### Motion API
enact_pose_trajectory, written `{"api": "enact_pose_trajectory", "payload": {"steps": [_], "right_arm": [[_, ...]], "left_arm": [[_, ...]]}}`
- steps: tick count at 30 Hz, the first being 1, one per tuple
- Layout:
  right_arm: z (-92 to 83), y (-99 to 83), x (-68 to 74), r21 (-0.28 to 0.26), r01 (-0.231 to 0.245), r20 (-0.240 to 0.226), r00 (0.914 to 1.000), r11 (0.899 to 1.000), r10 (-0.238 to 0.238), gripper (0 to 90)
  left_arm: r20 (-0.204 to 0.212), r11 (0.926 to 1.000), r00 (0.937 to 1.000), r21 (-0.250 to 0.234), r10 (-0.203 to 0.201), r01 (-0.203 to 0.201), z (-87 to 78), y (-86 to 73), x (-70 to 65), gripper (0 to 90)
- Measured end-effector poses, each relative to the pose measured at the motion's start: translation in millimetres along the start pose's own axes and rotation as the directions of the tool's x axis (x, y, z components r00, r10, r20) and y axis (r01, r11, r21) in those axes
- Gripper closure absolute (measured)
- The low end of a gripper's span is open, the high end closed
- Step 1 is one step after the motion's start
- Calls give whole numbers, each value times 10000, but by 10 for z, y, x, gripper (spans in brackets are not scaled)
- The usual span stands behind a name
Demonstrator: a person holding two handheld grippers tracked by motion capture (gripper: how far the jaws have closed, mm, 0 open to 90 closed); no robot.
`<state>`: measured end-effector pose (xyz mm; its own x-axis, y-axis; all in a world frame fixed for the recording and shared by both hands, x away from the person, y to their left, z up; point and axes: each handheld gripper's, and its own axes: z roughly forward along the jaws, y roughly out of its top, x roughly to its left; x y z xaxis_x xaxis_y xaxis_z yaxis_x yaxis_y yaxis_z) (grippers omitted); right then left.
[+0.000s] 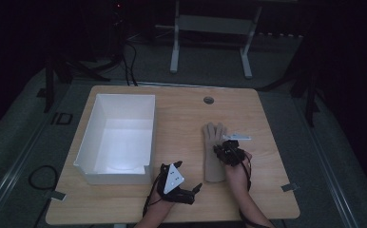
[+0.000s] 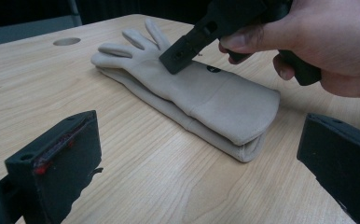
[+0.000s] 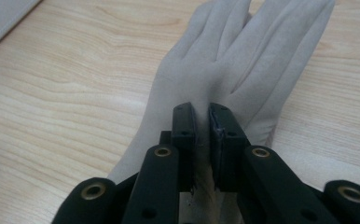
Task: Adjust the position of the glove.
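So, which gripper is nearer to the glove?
Right. The right gripper is on the glove, shut and pinching its fabric. The left gripper is open, apart from it, on the side toward the box.

The right gripper [image 3: 201, 128] covers the middle of the glove [image 3: 243, 60], whose fingertips run off the top edge of the right gripper view. Whether one glove or a stacked pair lies there is hard to tell. In the high view, the small pale item [image 1: 237, 137] beside it is too blurred to name.
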<state>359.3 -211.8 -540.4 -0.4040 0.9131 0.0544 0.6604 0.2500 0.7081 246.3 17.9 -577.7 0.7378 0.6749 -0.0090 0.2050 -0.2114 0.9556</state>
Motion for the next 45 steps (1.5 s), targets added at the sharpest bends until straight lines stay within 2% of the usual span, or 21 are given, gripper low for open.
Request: {"api": "enact_pose_trajectory", "payload": {"steps": [3, 7, 11, 16, 19, 21, 23, 25, 28, 29, 31, 33, 36, 38, 41, 42, 43, 44, 45], "right_arm": [[18, -7, -5, 28, 53, -61, 10000, 10000, -53, 800], [-7, 2, -9, -35, 49, -204, 9998, 10000, -50, 728], [-87, 31, -42, -278, 217, -394, 9990, 9994, -228, 605], [-161, 83, -113, -388, 509, -546, 9971, 9980, -530, 459], [-209, 106, -162, -563, 549, -722, 9957, 9969, -589, 371], [-232, 122, -205, -568, 362, -958, 9945, 9977, -416, 315], [-242, 129, -250, -520, 193, -1044, 9942, 9985, -246, 257], [-248, 127, -285, -569, 292, -1178, 9924, 9980, -358, 189], [-262, 123, -338, -514, 408, -1461, 9881, 9978, -479, 137], [-271, 122, -354, -619, 520, -1441, 9877, 9967, -604, 153], [-291, 124, -382, -907, 914, -1423, 9844, 9917, -1037, 151], [-305, 148, -407, -1073, 1161, -1560, 9789, 9874, -1320, 150], [-345, 198, -425, -1435, 1411, -1637, 9728, 9795, -1641, 148], [-367, 227, -442, -1441, 1483, -1756, 9692, 9784, -1728, 145], [-388, 254, -483, -1094, 1344, -1752, 9727, 9849, -1522, 137], [-395, 259, -506, -1014, 1196, -1762, 9749, 9876, -1361, 135], [-404, 263, -530, -1031, 1081, -1786, 9759, 9888, -1253, 131], [-404, 263, -530, -1031, 1081, -1786, 9759, 9888, -1253, 131], [-414, 267, -549, -1122, 1032, -1840, 9752, 9883, -1227, 117]], "left_arm": [[-4, 10000, 10000, 0, 14, -14, 0, 0, -3, 1], [-25, 10000, 10000, 9, 48, -48, 0, 0, -7, 1], [-18, 9999, 9999, 1, 137, -137, 0, 0, -15, 1], [236, 10000, 9997, 4, 66, -67, 5, 2, -4, 1], [253, 10000, 9997, -2, -74, 74, 14, 5, -8, 1], [147, 9997, 9996, -12, -249, 250, 23, 9, -13, 1], [248, 9994, 9992, -110, -328, 331, 23, 7, -9, 1], [411, 9998, 9990, -18, -175, 176, 30, 12, -13, 1], [492, 9998, 9987, 109, 154, -160, 66, 27, -47, 1], [425, 9992, 9987, 273, 264, -276, 81, 36, -61, 1], [495, 9991, 9987, 387, 125, -144, 99, 53, -87, 51], [402, 9985, 9992, 545, 29, -51, 133, 72, -109, 50], [558, 9979, 9984, 648, -54, 18, 173, 104, -123, 44], [939, 9965, 9941, 684, -550, 487, 206, 135, -101, 43], [1224, 9919, 9867, 819, -1066, 970, 260, 193, -71, 41], [1294, 9907, 9856, 960, -1086, 966, 284, 213, -68, 42], [1554, 9911, 9827, 1025, -1006, 852, 306, 230, -58, 42], [1554, 9911, 9827, 1025, -1006, 852, 306, 230, -58, 42], [2067, 9940, 9762, 987, -660, 463, 340, 254, -56, 42]]}}
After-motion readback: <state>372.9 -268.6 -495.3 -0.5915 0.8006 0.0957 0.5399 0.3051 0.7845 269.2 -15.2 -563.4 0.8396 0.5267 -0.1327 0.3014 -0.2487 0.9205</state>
